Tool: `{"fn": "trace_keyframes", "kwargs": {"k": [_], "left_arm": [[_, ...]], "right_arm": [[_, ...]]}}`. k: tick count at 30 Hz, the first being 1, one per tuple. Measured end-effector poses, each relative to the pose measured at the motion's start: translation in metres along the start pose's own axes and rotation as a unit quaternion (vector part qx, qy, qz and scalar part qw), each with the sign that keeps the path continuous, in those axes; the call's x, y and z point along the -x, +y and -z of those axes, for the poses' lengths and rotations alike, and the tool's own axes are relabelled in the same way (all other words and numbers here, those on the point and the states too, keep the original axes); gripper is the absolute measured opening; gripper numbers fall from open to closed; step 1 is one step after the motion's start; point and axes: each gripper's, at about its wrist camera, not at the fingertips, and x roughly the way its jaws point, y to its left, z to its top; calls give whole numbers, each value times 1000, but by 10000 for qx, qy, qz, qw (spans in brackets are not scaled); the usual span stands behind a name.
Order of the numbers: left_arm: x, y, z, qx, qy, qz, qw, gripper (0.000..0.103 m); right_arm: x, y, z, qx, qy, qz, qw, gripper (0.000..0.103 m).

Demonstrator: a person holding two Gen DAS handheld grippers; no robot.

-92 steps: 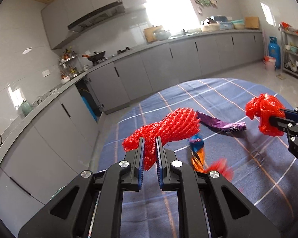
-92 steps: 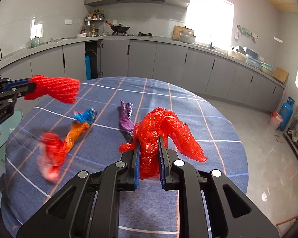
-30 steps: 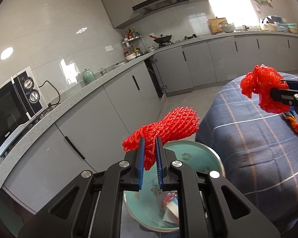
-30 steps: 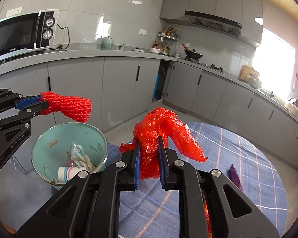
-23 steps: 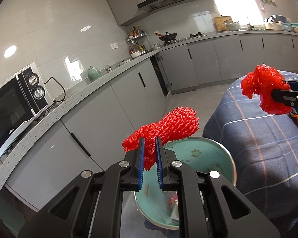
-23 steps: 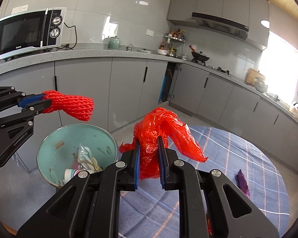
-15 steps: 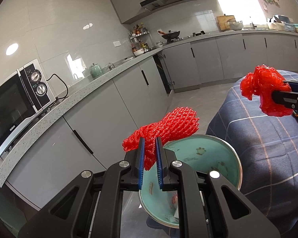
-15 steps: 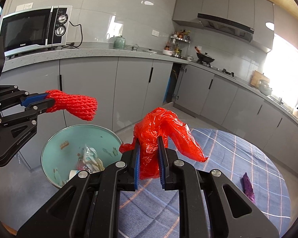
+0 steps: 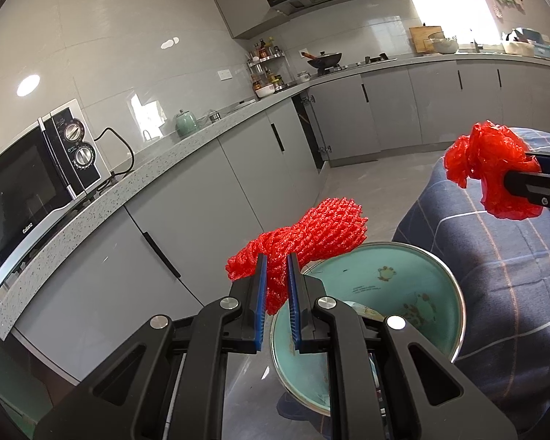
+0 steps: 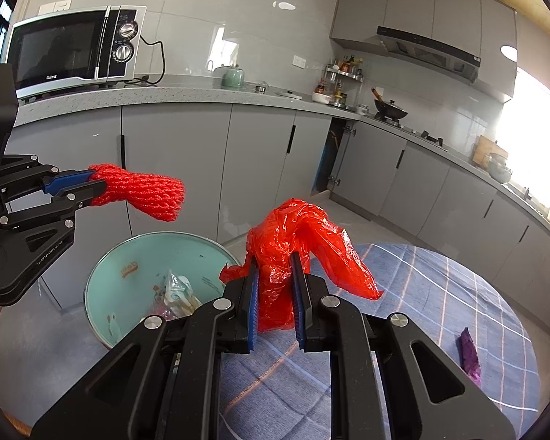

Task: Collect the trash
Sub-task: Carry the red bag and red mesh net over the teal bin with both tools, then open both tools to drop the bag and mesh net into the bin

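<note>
Galanz microwave (image 10: 73, 47) behind — left gripper (image 9: 275, 271) clamps red foam net (image 9: 311, 234), right gripper (image 10: 273, 275) red bag (image 10: 297, 245).

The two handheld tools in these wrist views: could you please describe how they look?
Both are alike: the left tool and right tool have black angular linkage arms with triangular cut-outs, silver round pivot bolts and blue ridged pads on the fingers. Pale lettering marks the left tool's side. No cables or sleeves show.
</note>
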Motion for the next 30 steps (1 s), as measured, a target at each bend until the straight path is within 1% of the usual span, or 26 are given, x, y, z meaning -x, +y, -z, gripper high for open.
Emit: {"fn": "trace_keyframes", "kwargs": {"k": [21, 30], "left_arm": [[-15, 16, 11, 124, 169, -120, 9997, 11], [-20, 19, 15, 157, 228, -79, 9996, 12]], "right_arm": [[-17, 17, -4, 195, 61, -265, 9994, 16], [-30, 27, -7, 296, 102, -392, 9987, 16]]}}
